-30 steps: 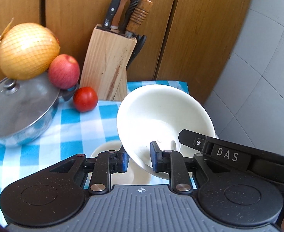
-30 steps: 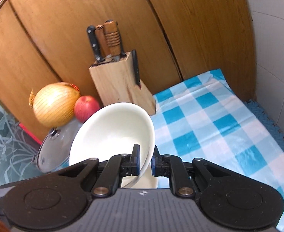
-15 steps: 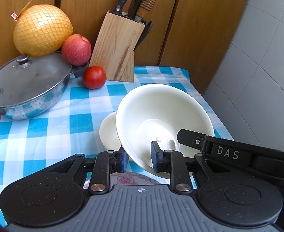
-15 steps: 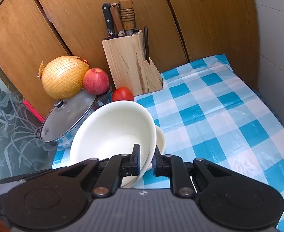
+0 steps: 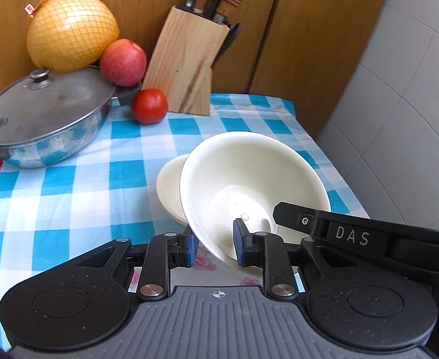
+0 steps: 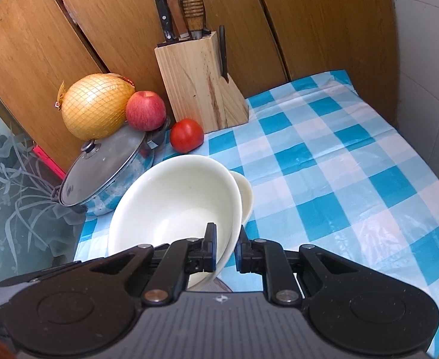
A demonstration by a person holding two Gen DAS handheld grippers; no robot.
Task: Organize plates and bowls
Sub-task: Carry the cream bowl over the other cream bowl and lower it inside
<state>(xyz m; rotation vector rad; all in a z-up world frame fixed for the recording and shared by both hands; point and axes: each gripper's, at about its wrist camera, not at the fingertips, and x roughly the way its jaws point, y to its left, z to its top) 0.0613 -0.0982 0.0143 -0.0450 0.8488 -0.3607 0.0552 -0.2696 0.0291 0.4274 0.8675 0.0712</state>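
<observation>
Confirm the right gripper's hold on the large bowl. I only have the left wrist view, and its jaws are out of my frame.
Observer: The right gripper has its jaws astride the near rim of the large bowl, one pad inside the bowl and one outside.
Operator: Report what lies beyond the pot on its left.
Observer: Just past the pot the checked cloth ends, and a frosted glass panel with a leaf pattern begins.
</observation>
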